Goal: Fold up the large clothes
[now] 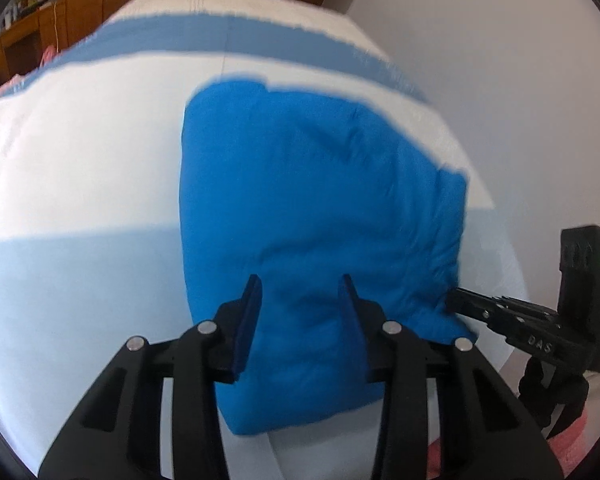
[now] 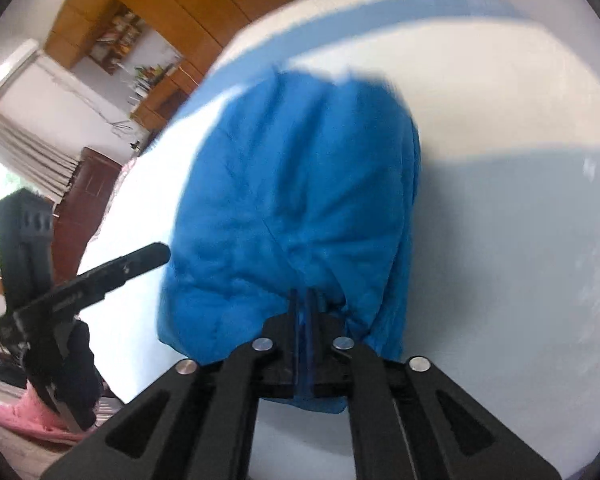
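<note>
Blue garment [image 1: 320,220] on white bed [image 1: 80,180]; left tool [image 1: 300,284] parted, right tool [image 2: 304,300] pinching it, "DAS" lettering.

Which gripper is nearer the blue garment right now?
Right. The right gripper is shut on the blue garment at its near edge; the left gripper hovers open over the same edge, no clear contact.

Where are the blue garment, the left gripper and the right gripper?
blue garment [image 1: 320,200]: left wrist view, middle of the folded cloth.
left gripper [image 1: 300,292]: left wrist view, midway between its fingertips.
right gripper [image 2: 303,294]: right wrist view, between its closed fingertips.
</note>
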A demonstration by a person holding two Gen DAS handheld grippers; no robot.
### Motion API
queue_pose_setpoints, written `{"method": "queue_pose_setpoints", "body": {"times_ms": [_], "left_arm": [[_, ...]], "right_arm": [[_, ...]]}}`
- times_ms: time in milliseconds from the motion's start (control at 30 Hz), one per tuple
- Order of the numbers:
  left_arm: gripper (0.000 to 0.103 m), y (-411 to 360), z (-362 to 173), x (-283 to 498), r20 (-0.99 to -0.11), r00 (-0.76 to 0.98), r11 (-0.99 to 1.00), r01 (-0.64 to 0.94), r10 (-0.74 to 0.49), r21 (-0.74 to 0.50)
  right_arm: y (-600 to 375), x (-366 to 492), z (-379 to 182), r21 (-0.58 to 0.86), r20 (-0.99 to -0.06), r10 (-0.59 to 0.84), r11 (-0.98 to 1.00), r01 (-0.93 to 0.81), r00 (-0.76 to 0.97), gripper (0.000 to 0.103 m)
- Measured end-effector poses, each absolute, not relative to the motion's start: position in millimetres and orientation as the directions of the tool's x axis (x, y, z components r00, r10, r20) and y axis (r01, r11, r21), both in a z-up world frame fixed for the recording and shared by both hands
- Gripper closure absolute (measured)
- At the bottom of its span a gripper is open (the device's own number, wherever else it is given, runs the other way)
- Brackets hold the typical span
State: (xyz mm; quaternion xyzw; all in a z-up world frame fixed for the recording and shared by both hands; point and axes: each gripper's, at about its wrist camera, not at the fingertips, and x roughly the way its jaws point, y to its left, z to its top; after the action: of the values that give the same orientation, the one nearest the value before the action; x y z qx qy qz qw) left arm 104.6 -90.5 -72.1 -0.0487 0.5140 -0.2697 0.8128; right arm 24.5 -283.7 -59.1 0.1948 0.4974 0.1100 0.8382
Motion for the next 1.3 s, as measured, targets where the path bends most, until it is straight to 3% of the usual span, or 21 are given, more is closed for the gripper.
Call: {"method": "queue_pose_setpoints", "body": {"times_ms": [233,433,500,767,967,1000,1067,1133,1300], "left_arm": [[0.07,-112.2,-60.9,147.6,-0.805,0.362,0.863,0.378,-0.471,-0.335],[0.072,-138.4,-93.0,170.6,-0.869,0.279,0.89,0.334,-0.408,-0.31],[0.072,-139.8,-100.0,173.1,-0.878,0.268,0.893,0.336,-0.396,-0.3],[0.072,-146.5,-125.8,180.1,-0.889,0.239,0.893,0.331,-0.392,-0.305],[0.074,-142.1,-117.0,183.5,-0.883,0.214,0.883,0.324,-0.418,-0.339],[0.073,-134.5,-112.9,182.0,-0.88,0.214,0.882,0.318,-0.425,-0.348],[0.05,-118.8,-102.6,179.7,-0.871,0.23,0.882,0.306,-0.435,-0.36],[0.038,-97.7,-92.6,176.2,-0.856,0.262,0.881,0.298,-0.446,-0.367],[0.029,-52.3,-105.2,173.1,-0.832,0.21,0.848,0.268,-0.514,-0.457]], "right_arm": [[-270.4,77.6,-27.3,0.327,-0.784,0.295,0.944,-0.04,0.547,0.097],[-265.4,121.8,-55.9,0.273,-0.854,0.227,0.961,0.033,0.468,0.098],[-268.6,126.7,-70.6,0.258,-0.876,0.207,0.964,0.062,0.435,0.103],[-290.1,132.1,-116.3,0.367,-0.87,0.293,0.921,0.127,0.396,0.103],[-291.2,127.2,-103.3,0.372,-0.857,0.295,0.922,0.11,0.422,0.102],[-295.3,122.2,-96.7,0.401,-0.841,0.318,0.909,0.111,0.438,0.096],[-303.2,110.4,-82.3,0.448,-0.807,0.352,0.888,0.102,0.474,0.08],[-312.4,93.8,-65.0,0.462,-0.775,0.361,0.884,0.074,0.519,0.048],[-338.9,72.4,-65.9,0.474,-0.776,0.375,0.877,0.076,0.508,0.017]]}}
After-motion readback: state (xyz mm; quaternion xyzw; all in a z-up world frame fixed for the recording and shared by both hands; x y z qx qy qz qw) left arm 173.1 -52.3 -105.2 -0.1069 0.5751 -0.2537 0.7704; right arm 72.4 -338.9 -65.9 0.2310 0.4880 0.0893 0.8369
